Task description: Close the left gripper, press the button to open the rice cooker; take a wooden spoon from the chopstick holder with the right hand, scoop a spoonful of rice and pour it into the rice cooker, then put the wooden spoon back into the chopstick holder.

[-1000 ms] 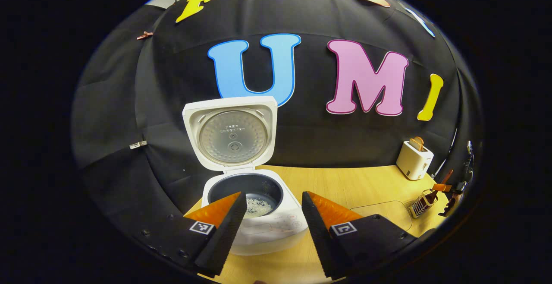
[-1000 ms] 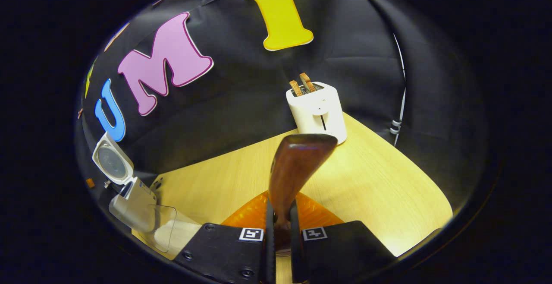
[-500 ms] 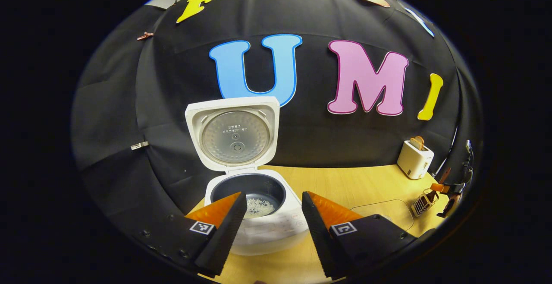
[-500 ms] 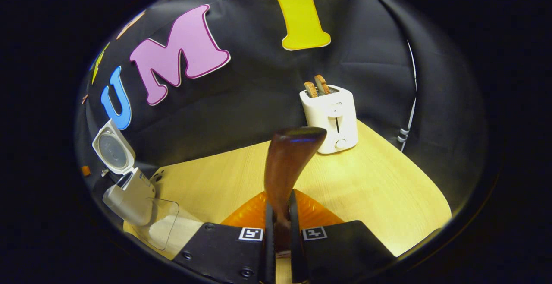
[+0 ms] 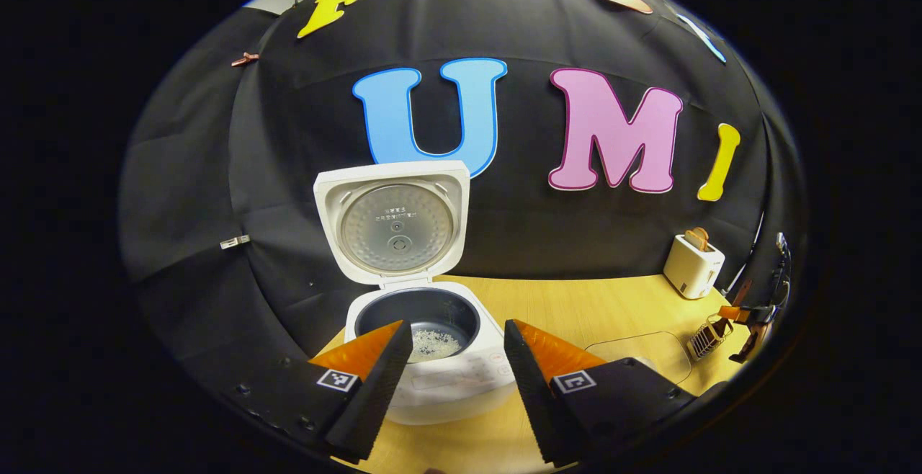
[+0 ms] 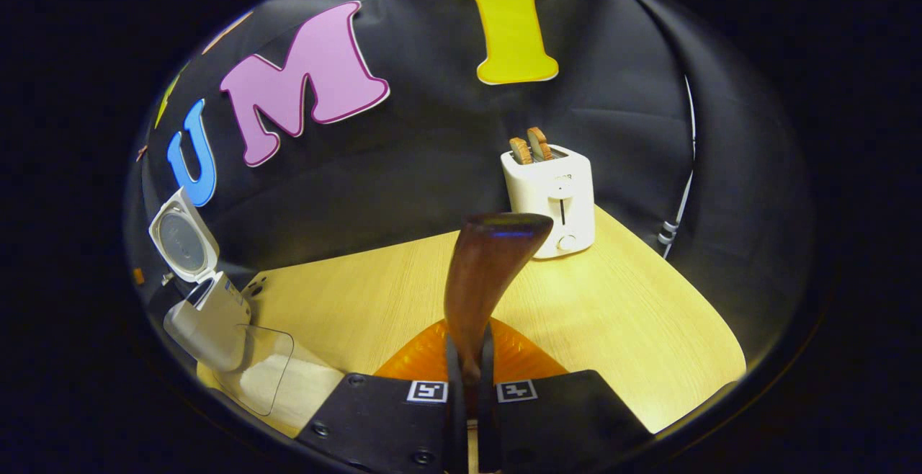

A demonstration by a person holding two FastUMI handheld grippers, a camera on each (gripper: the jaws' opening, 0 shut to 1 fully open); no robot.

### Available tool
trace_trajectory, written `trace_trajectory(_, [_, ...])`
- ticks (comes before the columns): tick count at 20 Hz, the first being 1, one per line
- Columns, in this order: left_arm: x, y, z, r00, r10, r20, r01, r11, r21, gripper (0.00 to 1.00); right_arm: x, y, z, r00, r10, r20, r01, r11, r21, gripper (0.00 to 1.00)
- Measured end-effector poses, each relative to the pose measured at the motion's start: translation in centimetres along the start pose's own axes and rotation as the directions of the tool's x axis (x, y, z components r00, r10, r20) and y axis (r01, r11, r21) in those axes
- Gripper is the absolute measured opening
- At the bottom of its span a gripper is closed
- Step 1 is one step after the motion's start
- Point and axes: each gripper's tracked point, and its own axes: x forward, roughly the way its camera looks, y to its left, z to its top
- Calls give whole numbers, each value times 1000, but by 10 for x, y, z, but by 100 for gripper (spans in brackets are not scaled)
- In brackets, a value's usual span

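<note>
While right tool [image 6: 468,359] clamps wooden spoon [image 6: 484,272] | left tool [image 5: 454,373] agape, empty | risk: spoon misses chopstick holder [image 5: 704,342], tipping it

Rice [image 5: 432,343] in cooker [image 5: 432,373] (toaster [image 5: 693,266] far right)

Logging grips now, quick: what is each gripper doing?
Left gripper: open, holding nothing, in front of the rice cooker.
Right gripper: shut on the wooden spoon.
</note>
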Motion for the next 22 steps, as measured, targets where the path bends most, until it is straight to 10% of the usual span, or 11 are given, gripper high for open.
trace_trajectory(13, [1,16,7,998,2,56,0,999,-34,83,-60,75,88,985,134,111,-129,990,-48,10])
trace_trajectory(22, [-8,35,1,997,8,80,-5,999,-41,83,-58,214,30,948,317,-6,-316,943,-103,10])
